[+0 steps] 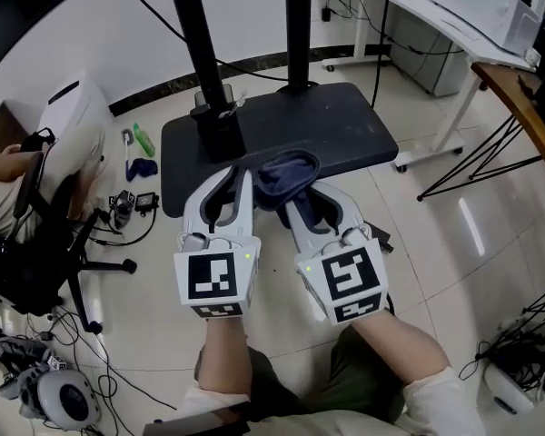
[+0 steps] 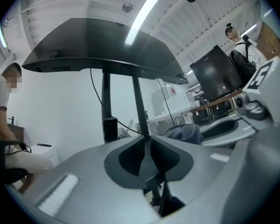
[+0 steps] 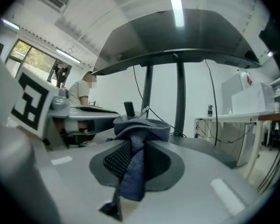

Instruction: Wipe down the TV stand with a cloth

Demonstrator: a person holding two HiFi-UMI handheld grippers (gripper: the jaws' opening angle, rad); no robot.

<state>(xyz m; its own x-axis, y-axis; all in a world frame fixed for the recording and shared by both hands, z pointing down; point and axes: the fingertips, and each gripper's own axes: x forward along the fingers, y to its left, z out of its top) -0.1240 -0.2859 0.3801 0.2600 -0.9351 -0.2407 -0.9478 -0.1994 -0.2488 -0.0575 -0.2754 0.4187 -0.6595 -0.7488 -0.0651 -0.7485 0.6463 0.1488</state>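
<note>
Bulging beyond right gripper (image 3: 133, 146): cloth (image 1: 288, 172), dark blue, crumpled.

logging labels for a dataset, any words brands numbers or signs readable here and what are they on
No text can be read in any view.
Left cube: black-and-white square marker, a pattern only, no letters or numbers.
Right cube: same kind of marker, no text.
White box: a small red mark, too small to read.
</note>
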